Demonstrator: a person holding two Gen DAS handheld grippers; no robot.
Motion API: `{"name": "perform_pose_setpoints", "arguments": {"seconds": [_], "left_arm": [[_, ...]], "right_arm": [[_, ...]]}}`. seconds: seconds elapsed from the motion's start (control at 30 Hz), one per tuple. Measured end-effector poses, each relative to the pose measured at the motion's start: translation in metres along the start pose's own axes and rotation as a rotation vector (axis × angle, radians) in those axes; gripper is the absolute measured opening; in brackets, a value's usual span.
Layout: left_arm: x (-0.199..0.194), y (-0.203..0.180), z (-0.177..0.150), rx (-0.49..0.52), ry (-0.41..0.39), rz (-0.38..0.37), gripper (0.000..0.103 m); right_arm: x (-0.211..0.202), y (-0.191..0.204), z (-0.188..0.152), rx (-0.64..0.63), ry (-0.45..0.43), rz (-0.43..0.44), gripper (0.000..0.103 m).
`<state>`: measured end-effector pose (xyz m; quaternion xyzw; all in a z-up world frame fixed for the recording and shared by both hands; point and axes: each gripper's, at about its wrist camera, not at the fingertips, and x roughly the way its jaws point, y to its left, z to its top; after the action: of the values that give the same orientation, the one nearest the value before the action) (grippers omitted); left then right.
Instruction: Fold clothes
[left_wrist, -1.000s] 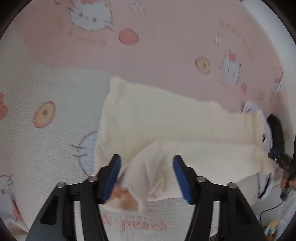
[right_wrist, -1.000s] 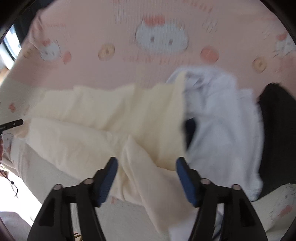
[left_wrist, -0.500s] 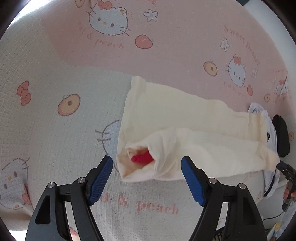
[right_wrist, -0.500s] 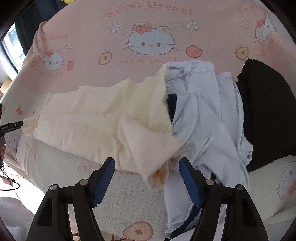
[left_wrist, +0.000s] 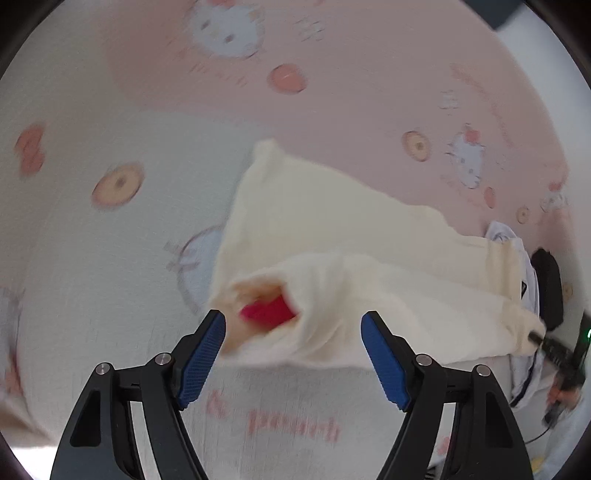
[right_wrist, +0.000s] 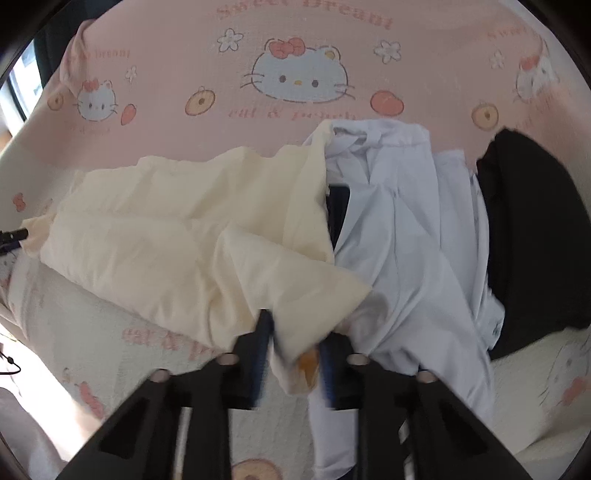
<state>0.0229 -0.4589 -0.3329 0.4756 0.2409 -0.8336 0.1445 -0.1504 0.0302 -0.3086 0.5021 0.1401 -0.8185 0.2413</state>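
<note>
The right gripper (right_wrist: 293, 350) has just been closing, and its two blue fingers (right_wrist: 260, 343) now stand narrow with a corner of the cream garment (right_wrist: 184, 236) between them; the picture is smeared there, so the pads seem to pinch the cloth, though firm contact cannot be made out. A small orange patch (right_wrist: 308, 363) shows on the inside of that corner. The left gripper (left_wrist: 293, 354) has also just been closing, yet in its own view the fingers (left_wrist: 201, 356) stand well apart, with the near end of the same garment (left_wrist: 332, 258) lying just ahead of and between the tips, not pressed by either pad. That end gapes open and shows a red patch (left_wrist: 267, 312) inside. The garment lies lengthwise across a bed cover (right_wrist: 295, 122) printed with cartoon cats, peaches and pink lettering, pink on the far side and pale on the near side. In the right view a white shirt (right_wrist: 406, 236) lies just beside the cream garment, partly under its edge, and a black garment (right_wrist: 535, 229) lies beyond the shirt, touching it. At the far right of the left view a person's hand (left_wrist: 563, 397) holds the dark body of the other gripper.
</note>
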Motion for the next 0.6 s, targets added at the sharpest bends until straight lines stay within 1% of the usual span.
{"name": "perform_pose_setpoints", "arguments": {"seconds": [0.03,0.07,0.13,0.23,0.27,0.33,0.43,0.47,0.53,0.6], "left_arm": [[0.008,-0.005,0.002,0.016,0.023,0.009,0.015],[0.012,-0.007,0.005,0.021,0.038,0.015,0.01],[0.015,-0.009,0.011,0.022,0.037,0.024,0.01],[0.011,-0.002,0.024,0.023,0.003,0.045,0.01],[0.014,0.003,0.028,0.01,0.016,0.041,0.01],[0.025,0.016,0.033,-0.029,0.069,0.029,0.01],[0.04,0.023,0.029,-0.043,0.118,0.03,0.01],[0.043,0.024,0.027,-0.043,0.121,0.031,0.01],[0.047,0.025,0.022,-0.041,0.114,0.036,0.01],[0.05,0.029,0.021,-0.064,0.105,0.022,0.01]], "right_arm": [[0.0,-0.001,0.004,0.006,-0.003,-0.005,0.018],[0.001,-0.004,0.009,0.019,-0.003,-0.008,0.017],[0.002,-0.009,0.018,0.043,-0.014,-0.013,0.015],[0.007,-0.017,0.03,0.059,-0.014,-0.025,0.015],[0.011,-0.019,0.033,0.062,-0.007,-0.03,0.015],[0.022,-0.023,0.038,0.071,0.021,-0.041,0.015],[0.042,-0.027,0.039,0.085,0.065,-0.063,0.015],[0.049,-0.028,0.038,0.092,0.077,-0.072,0.015],[0.062,-0.032,0.035,0.132,0.098,-0.061,0.015],[0.068,-0.038,0.033,0.182,0.095,-0.036,0.015]]}}
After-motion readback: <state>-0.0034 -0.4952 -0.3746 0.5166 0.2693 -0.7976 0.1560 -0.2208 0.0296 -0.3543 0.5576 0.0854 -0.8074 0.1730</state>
